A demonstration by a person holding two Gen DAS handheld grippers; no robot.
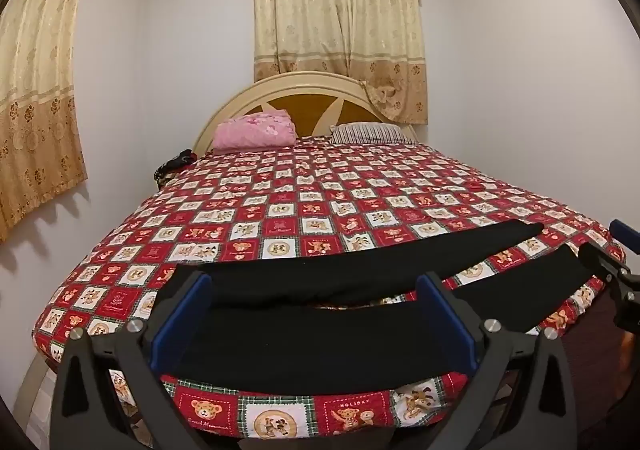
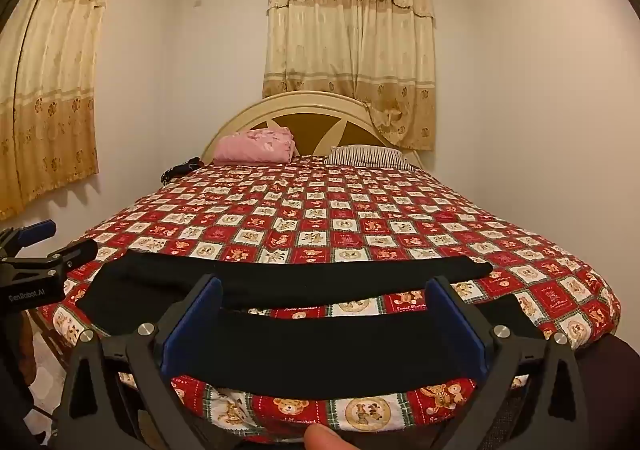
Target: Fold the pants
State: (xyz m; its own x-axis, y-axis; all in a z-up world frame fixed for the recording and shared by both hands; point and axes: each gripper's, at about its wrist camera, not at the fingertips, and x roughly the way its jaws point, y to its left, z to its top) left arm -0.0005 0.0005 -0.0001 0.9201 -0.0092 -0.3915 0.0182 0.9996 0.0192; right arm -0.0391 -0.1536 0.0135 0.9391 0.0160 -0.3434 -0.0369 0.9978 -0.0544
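Black pants (image 1: 320,334) lie spread across the near end of the bed, waist to the left, two legs running right. My left gripper (image 1: 314,282) hovers open above the waist part, its blue pads wide apart with the cloth below them and nothing pinched. In the right wrist view the pants (image 2: 320,346) show as two black strips, and my right gripper (image 2: 325,286) stands open over the nearer leg. The right gripper (image 1: 612,254) shows at the right edge of the left view, and the left gripper (image 2: 44,246) at the left edge of the right view.
The bed (image 1: 320,193) has a red and white checked bear-print sheet. A pink folded blanket (image 1: 254,129) and a striped pillow (image 1: 368,133) lie by the headboard. Curtains hang behind and at left. A person's fingertip (image 2: 320,436) shows at the bottom edge.
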